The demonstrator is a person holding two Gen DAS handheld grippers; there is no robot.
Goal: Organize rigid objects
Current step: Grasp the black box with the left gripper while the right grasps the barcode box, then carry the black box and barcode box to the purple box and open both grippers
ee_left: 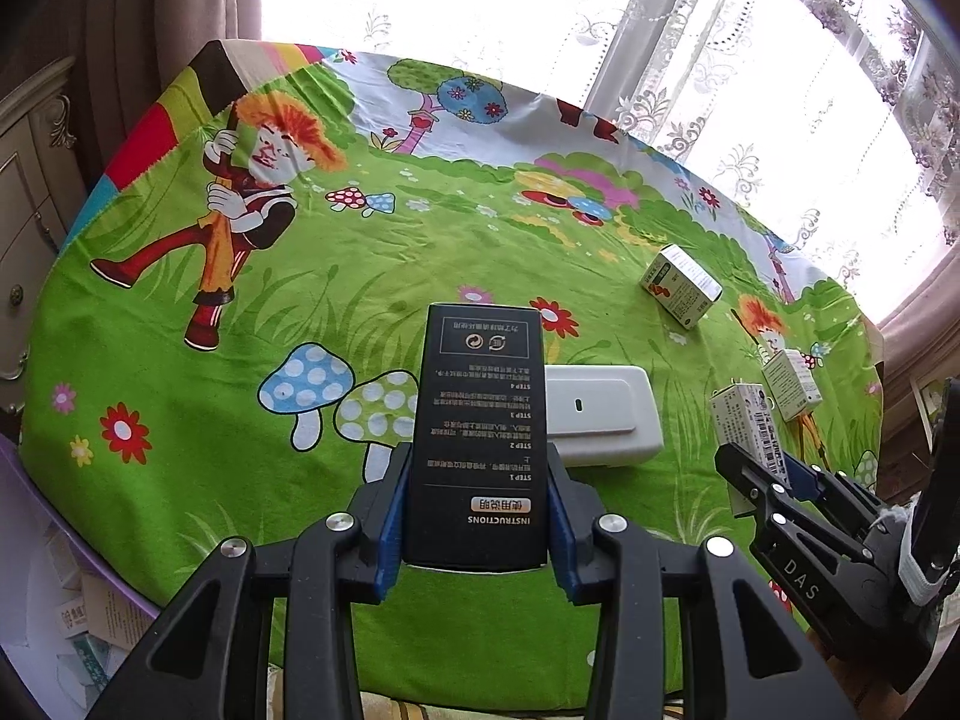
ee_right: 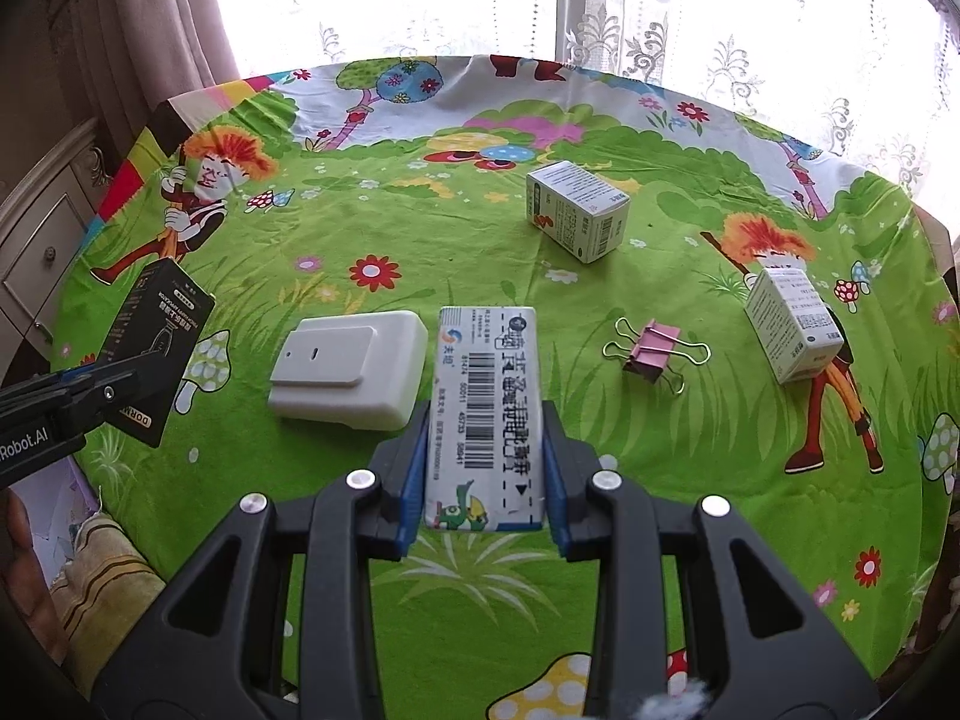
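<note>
A tall black box point(ee_left: 480, 438) printed with instructions sits clenched between the blue pads of the left claw point(ee_left: 477, 516), lifted clear of the counter point(ee_left: 180, 420), which is draped in a bright green cartoon cloth. A narrow white box with a barcode point(ee_right: 485, 420) is gripped the same way by the right claw point(ee_right: 485, 480), its long side running away from the camera and its body raised above the cloth.

Between the two held boxes, flat on the cloth, lies a white plastic case point(ee_right: 351, 369) with a small dark slot on top. To its right, in the right wrist view, a pink binder clip point(ee_right: 651, 354) rests with its wire handles spread. Farther back stands a small green-and-white carton point(ee_right: 576, 210), turned at an angle, and well apart to the right another white carton point(ee_right: 792, 324) lies tilted over a cartoon figure.

Behind the counter, lace curtains point(ee_right: 660, 12) hang before a bright window. A pale cabinet with drawers point(ee_left: 30, 192) stands to the left.
</note>
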